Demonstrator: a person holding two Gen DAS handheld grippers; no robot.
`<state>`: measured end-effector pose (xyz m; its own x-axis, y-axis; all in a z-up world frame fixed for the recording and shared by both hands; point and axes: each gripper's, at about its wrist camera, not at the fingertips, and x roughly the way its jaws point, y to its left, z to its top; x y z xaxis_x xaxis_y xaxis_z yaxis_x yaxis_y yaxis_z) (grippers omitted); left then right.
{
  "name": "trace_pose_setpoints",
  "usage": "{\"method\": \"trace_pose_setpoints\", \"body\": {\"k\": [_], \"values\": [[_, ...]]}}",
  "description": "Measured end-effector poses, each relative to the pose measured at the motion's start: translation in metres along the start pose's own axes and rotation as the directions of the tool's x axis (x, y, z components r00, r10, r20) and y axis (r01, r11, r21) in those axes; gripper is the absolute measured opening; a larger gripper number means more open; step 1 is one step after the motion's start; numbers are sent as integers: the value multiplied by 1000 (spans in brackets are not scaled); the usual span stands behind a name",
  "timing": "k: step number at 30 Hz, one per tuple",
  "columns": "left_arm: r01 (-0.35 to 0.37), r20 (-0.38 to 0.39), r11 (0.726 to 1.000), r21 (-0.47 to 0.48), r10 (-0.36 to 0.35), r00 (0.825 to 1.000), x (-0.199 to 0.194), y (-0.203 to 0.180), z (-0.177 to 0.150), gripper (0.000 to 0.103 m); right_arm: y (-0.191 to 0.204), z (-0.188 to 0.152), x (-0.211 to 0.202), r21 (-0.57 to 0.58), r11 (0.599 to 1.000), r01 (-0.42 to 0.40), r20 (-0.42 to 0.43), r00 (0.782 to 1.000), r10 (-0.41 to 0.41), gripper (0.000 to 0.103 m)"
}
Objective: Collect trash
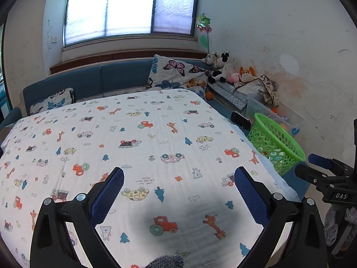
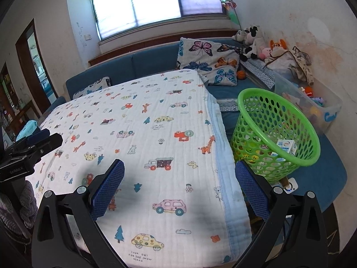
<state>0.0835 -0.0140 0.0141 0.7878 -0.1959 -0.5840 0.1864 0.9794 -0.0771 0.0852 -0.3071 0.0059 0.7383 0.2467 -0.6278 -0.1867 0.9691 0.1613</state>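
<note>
A green perforated basket (image 2: 276, 134) stands tilted to the right of the table and holds a white-and-blue carton (image 2: 286, 147) with other small packages. It also shows in the left wrist view (image 1: 275, 143). My left gripper (image 1: 178, 178) is open and empty over the patterned cloth (image 1: 133, 145). My right gripper (image 2: 179, 174) is open and empty over the cloth's right edge (image 2: 218, 134), next to the basket. I see the right gripper from the side in the left wrist view (image 1: 312, 167). The left gripper shows at the left edge of the right wrist view (image 2: 44, 140).
A blue sofa (image 2: 145, 62) with butterfly pillows (image 2: 209, 60) runs behind the table. Plush toys (image 2: 252, 42), a clear toy bin (image 2: 312, 107) and a small ball (image 2: 241, 74) sit at the right. A black object (image 1: 241, 119) lies by the basket. A white power strip (image 2: 291, 184) lies below the basket.
</note>
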Motion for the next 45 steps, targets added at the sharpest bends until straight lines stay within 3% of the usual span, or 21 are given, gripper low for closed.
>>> {"method": "trace_pose_setpoints", "body": {"k": [45], "values": [[-6,-5,1000,-4,6,1000,-4,0,-4,96,10,-4,1,-7,1000,-14,-2,1000,14,98]]}}
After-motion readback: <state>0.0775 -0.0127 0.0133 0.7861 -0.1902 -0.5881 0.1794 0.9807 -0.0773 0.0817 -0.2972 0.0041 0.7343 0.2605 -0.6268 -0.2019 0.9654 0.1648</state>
